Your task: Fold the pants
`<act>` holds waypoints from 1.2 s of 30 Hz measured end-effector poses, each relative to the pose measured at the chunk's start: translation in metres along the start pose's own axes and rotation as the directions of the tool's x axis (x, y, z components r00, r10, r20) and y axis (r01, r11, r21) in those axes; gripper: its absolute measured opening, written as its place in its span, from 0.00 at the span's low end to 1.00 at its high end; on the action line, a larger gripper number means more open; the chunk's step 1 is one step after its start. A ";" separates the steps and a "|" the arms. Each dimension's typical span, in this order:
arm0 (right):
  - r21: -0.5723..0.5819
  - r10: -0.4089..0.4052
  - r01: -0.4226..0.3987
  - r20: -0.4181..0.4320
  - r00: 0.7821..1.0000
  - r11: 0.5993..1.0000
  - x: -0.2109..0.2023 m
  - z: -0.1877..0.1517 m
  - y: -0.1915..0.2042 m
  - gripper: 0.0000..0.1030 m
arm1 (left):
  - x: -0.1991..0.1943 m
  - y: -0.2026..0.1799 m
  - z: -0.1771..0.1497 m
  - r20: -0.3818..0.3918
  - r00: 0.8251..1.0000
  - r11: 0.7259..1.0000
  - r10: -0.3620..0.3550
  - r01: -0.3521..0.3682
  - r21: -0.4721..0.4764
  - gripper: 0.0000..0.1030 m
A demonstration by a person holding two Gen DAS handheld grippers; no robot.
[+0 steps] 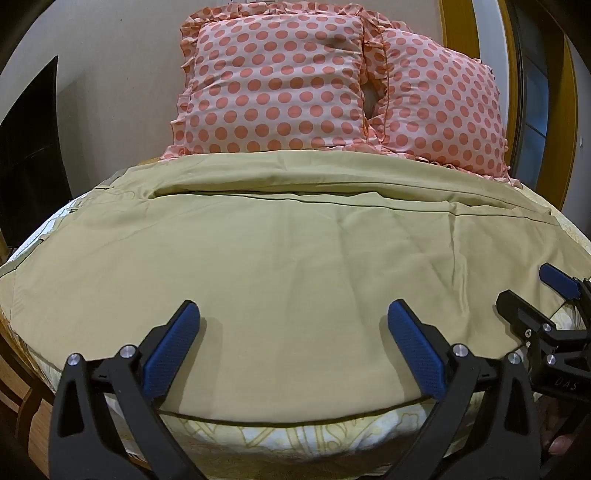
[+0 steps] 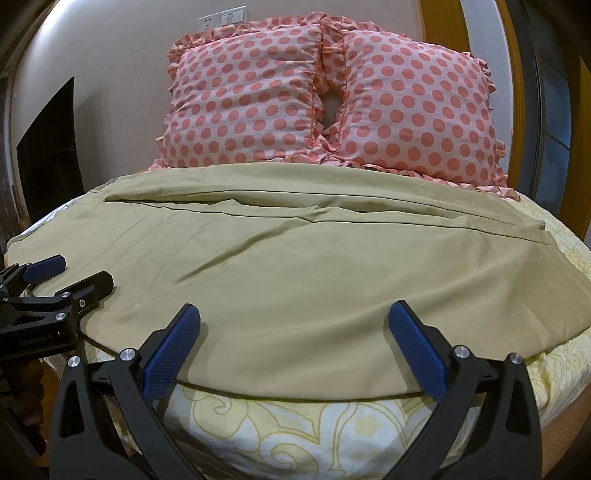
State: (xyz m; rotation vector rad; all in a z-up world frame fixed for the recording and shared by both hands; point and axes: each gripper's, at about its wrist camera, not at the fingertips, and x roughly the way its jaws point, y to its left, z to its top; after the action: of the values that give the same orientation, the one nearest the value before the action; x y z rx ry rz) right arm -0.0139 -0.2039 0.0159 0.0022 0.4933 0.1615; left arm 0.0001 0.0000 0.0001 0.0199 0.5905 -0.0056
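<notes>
Khaki pants lie flat across the bed, legs running left to right, one leg lying behind the other; they also show in the right wrist view. My left gripper is open and empty, its blue-padded fingers just above the pants' near edge. My right gripper is open and empty over the near hem. In the left wrist view the right gripper is at the right edge, open. In the right wrist view the left gripper is at the left edge, open.
Two pink polka-dot pillows lean on the wall behind the pants. The bed has a yellow floral sheet. A dark cabinet stands at the left and a wooden door frame at the right.
</notes>
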 end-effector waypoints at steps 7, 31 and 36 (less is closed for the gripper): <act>0.000 0.000 0.000 0.001 1.000 1.000 0.000 0.000 0.000 0.99 | 0.000 0.000 0.000 0.002 1.000 1.000 0.000 0.000 0.000 0.98; 0.000 0.000 0.000 0.004 1.000 1.000 0.000 -0.003 0.001 0.99 | 0.000 0.000 0.000 0.003 1.000 1.000 0.000 0.000 0.001 0.98; 0.000 0.000 0.000 0.005 1.000 1.000 0.000 -0.003 0.001 0.99 | 0.000 0.000 0.000 0.003 1.000 1.000 0.000 0.000 0.001 0.98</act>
State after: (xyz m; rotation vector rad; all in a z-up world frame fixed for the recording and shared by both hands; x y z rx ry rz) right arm -0.0155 -0.2034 0.0136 0.0022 0.4887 0.1612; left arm -0.0001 -0.0001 0.0001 0.0205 0.5876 -0.0055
